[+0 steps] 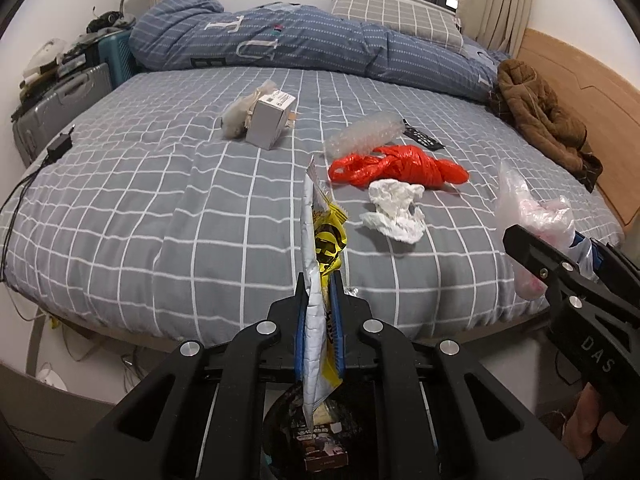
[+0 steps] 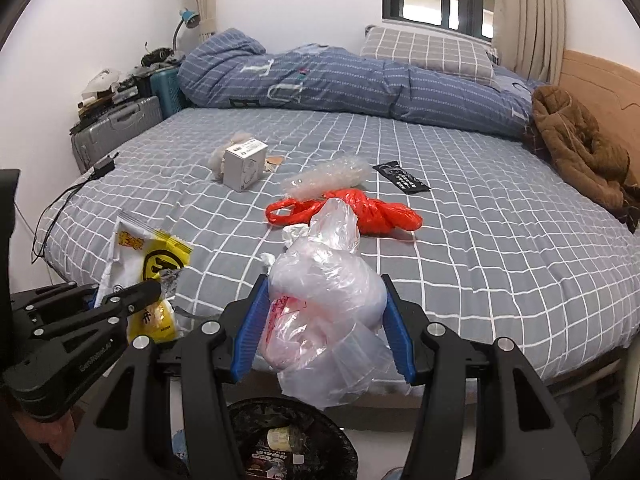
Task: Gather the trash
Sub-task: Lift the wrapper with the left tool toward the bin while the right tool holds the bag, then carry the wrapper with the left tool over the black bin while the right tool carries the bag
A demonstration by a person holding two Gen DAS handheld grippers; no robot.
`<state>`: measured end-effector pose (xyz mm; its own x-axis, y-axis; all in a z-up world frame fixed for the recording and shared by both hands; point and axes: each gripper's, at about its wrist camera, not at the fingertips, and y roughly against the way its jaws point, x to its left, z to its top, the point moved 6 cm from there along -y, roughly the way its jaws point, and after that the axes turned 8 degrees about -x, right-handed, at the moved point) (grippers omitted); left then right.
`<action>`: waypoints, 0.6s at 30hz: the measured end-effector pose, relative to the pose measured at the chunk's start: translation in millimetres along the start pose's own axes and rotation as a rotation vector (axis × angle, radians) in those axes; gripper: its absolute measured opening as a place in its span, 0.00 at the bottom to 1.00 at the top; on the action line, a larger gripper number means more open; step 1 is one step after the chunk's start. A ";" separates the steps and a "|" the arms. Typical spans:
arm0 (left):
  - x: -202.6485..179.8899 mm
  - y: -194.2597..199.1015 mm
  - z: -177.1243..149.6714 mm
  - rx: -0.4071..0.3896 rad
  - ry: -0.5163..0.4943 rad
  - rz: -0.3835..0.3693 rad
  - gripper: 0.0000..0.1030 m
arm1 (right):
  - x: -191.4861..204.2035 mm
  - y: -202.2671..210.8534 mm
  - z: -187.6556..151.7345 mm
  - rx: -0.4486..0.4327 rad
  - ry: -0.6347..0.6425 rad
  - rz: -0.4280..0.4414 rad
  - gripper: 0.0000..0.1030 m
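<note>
My left gripper (image 1: 319, 280) is shut on a yellow and white snack wrapper (image 1: 320, 248), held edge-on above a black trash bin (image 1: 320, 440) by the bed's front edge. The wrapper also shows in the right wrist view (image 2: 148, 264). My right gripper (image 2: 324, 292) holds a crumpled clear plastic bag (image 2: 328, 304) between its blue pads, above the same bin (image 2: 296, 448). On the bed lie a red plastic bag (image 1: 400, 168), a white crumpled tissue (image 1: 396, 208), bubble wrap (image 1: 360, 134), a white box (image 1: 270, 120) and a black packet (image 1: 422, 138).
A folded blue duvet (image 1: 304, 40) and a pillow (image 1: 400, 12) lie at the bed's far side. A brown jacket (image 1: 540, 112) lies by the wooden headboard at the right. Suitcases (image 1: 60, 104) stand at the left. A charger with its cable (image 1: 58, 148) lies on the bed's left edge.
</note>
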<state>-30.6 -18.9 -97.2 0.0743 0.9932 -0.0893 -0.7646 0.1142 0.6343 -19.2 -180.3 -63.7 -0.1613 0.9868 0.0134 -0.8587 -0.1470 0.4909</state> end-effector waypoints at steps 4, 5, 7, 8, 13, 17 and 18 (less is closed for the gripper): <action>3.4 11.3 -10.0 -0.004 0.011 0.000 0.09 | 4.6 13.0 -10.0 -0.002 -0.001 0.003 0.50; 4.1 14.4 -13.3 -0.003 0.013 0.001 0.09 | 6.1 15.4 -13.3 0.001 0.000 0.005 0.50; 5.2 18.7 -18.4 0.000 0.017 0.001 0.09 | 8.8 20.1 -20.1 0.009 0.005 0.005 0.50; 5.2 20.7 -21.9 0.003 0.020 0.001 0.09 | 9.9 21.9 -23.3 0.013 0.005 0.006 0.50; 2.2 25.5 -45.8 0.035 0.003 0.013 0.09 | 14.9 27.5 -41.4 0.047 0.005 0.009 0.50; 3.3 27.1 -63.8 0.060 -0.005 0.023 0.09 | 17.3 27.1 -56.3 0.079 0.002 0.008 0.50; 3.5 27.9 -68.5 0.065 -0.009 0.026 0.09 | 17.5 27.1 -59.3 0.087 -0.001 0.008 0.50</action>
<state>-95.5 -13.6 -132.4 0.0607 0.9960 -0.0652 -0.7232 0.0889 0.6849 -74.2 -171.1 -101.8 -0.1671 0.9858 0.0186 -0.8121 -0.1484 0.5643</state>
